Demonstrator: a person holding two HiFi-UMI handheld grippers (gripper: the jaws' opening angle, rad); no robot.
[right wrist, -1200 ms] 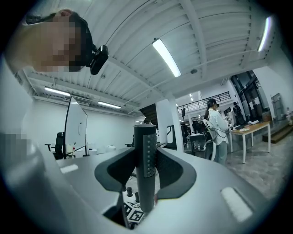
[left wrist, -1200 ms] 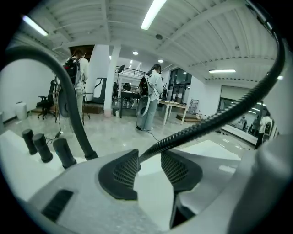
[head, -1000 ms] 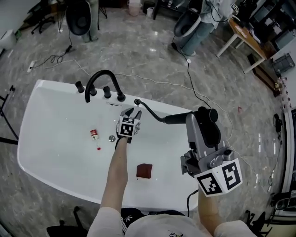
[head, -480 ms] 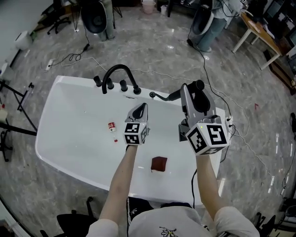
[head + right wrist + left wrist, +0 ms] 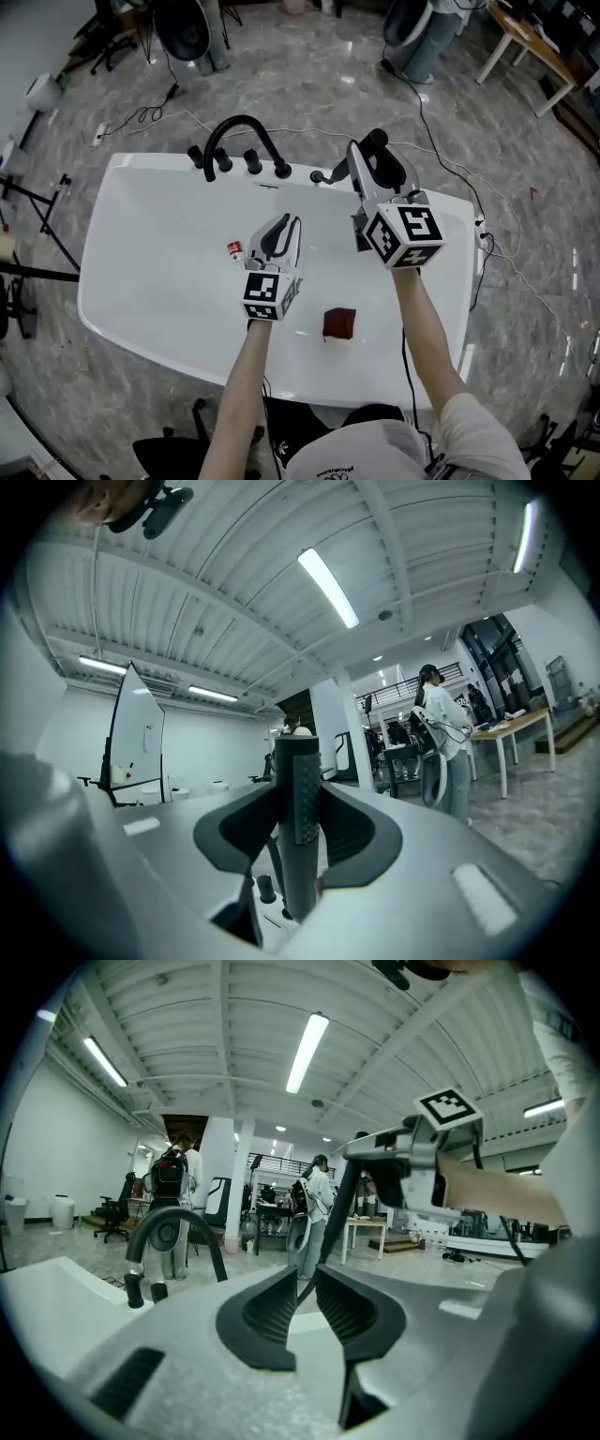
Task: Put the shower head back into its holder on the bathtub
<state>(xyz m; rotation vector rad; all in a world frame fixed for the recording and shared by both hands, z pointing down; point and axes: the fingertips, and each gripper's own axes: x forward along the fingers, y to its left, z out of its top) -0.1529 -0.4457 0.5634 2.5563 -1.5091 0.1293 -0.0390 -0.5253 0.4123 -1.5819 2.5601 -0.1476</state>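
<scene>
So the right hand-held gripper (image 5: pixel 298 808) is clamped on the shower head (image 5: pixel 382 157). In the right gripper view the dark, textured handle stands upright, pinched between both jaws. It's held above the far right part of the bathtub (image 5: pixel 141 178), off the rim, and its black hose (image 5: pixel 339 171) runs down to a small black fitting (image 5: pixel 317 177) on the rim, just right of the knobs (image 5: pixel 251 161).

The left hand-held gripper (image 5: pixel 284 225) hovers over the middle of the tub. Its jaws have just been opening and are now slightly apart, with nothing between them.

Other stuff around:
- The arched black faucet (image 5: pixel 239 120) sits on the far rim, left of the fitting, with the knobs in a row at its base.
- A little red-capped bottle (image 5: pixel 234 249) lies in the tub just left of the left gripper.
- A dark red block (image 5: pixel 339 323) sits nearer the person, between the two forearms.
- Cables (image 5: pixel 441 150) trail over the grey floor behind the tub.
- Someone (image 5: pixel 422 28) is standing back there.
</scene>
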